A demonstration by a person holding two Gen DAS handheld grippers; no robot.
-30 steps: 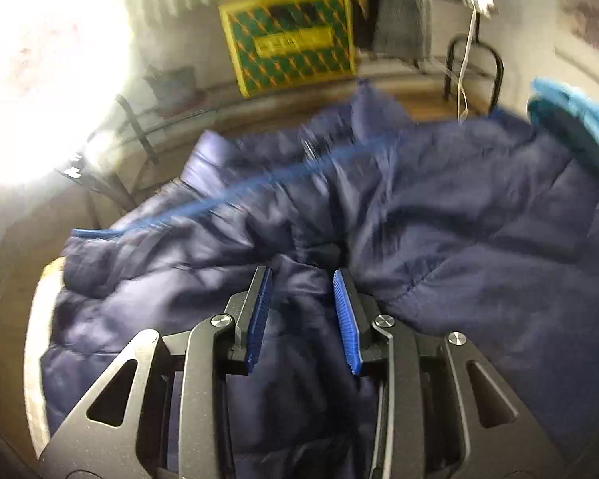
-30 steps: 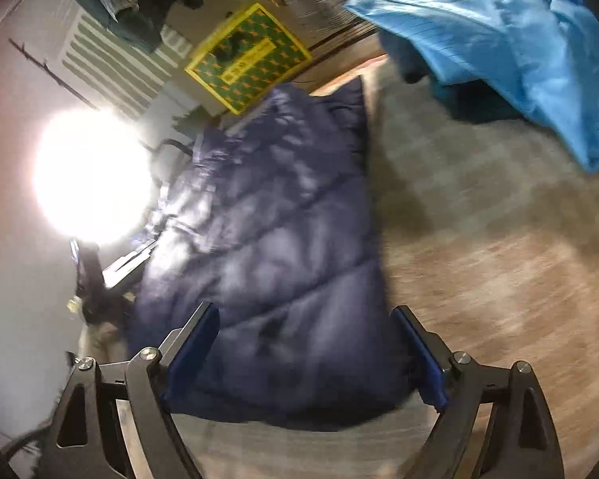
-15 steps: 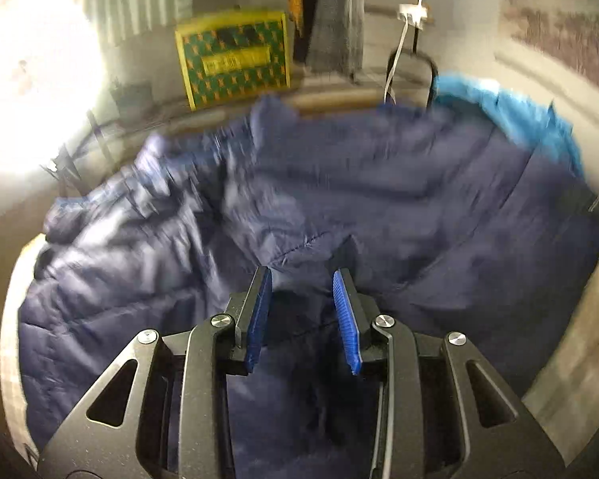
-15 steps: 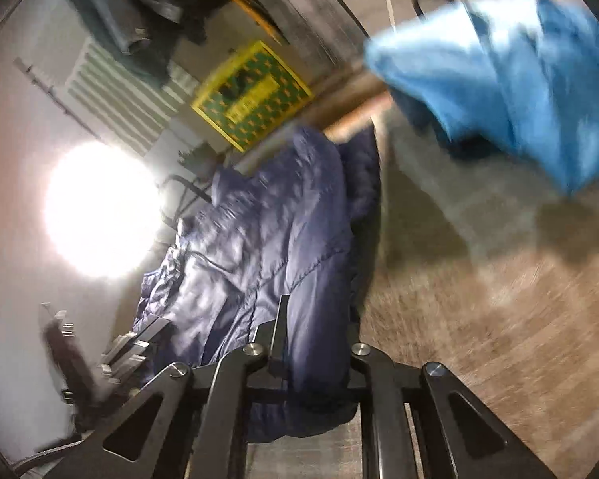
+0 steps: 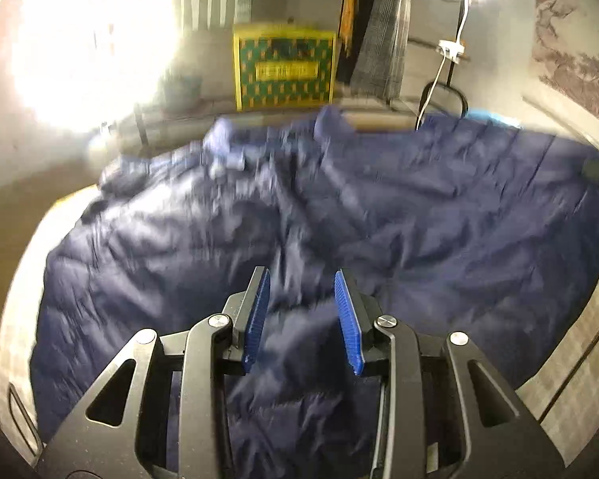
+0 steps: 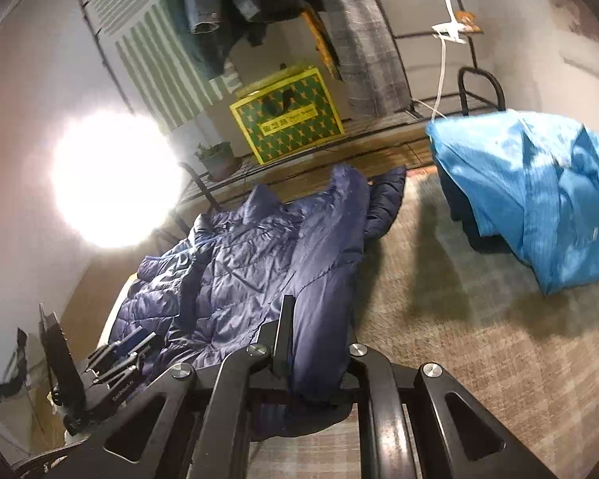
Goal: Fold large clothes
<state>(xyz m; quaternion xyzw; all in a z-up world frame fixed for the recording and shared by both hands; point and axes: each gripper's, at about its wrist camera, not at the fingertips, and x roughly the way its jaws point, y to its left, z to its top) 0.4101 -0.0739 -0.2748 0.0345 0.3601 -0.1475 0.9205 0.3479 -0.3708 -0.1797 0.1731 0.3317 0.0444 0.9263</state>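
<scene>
A large navy puffer jacket [image 5: 379, 219] lies spread over a checked rug [image 6: 459, 339]. My left gripper [image 5: 301, 279] stands at its near edge with a puffy fold bunched between the blue pads, which press on it. From the right wrist view the jacket [image 6: 239, 263] runs away toward the far wall, and my right gripper [image 6: 319, 319] is shut on its near right edge, raised off the rug; the fabric drapes over and hides the right finger. The left gripper [image 6: 133, 345] shows at the jacket's left side.
A light blue garment [image 6: 539, 191] is heaped at the far right of the rug. A yellow-green box [image 6: 287, 113], a potted plant [image 6: 217, 157] and a metal rack with hanging clothes stand along the back wall. A bright lamp [image 6: 116, 179] glares at the left.
My right gripper went from wide open around the jacket's edge to shut on it, then rose and rolled with it. My left gripper slid sideways, still gripping its fold.
</scene>
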